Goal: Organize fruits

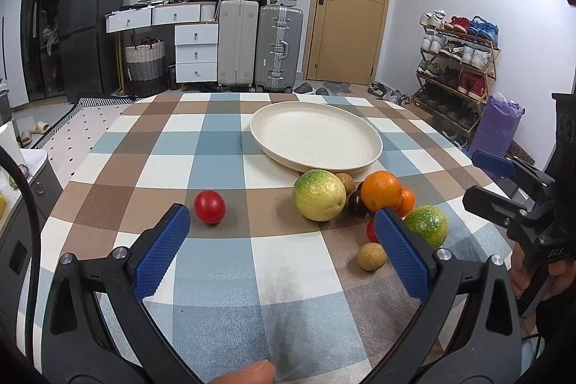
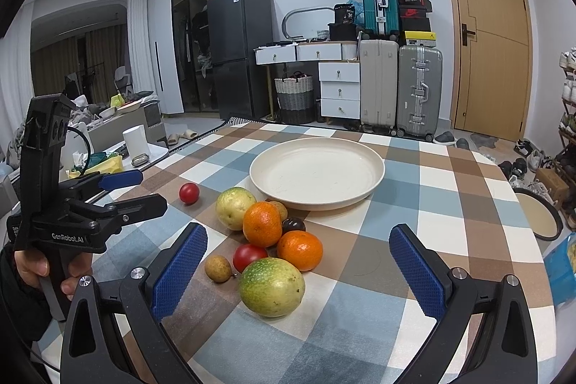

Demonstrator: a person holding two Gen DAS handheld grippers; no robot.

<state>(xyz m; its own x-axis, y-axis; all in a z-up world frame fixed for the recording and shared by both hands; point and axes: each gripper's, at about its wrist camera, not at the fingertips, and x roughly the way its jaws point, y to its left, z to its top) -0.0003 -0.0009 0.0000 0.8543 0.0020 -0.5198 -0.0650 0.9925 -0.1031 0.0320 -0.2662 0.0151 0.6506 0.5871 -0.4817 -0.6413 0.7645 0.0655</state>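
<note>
Both grippers were held above the checked tablecloth (image 1: 223, 168), nothing between their fingers. The left gripper (image 1: 284, 229) stood wide apart; the right gripper (image 2: 298, 261) likewise. The cream plate (image 2: 374, 168) was bare. Just in front of it lay the fruit cluster: a large yellow-green fruit (image 1: 318, 200), an orange (image 1: 381, 190), a dark fruit (image 2: 293, 225), possibly a plum. One red tomato (image 1: 209, 207) sat apart, to the left.
</note>
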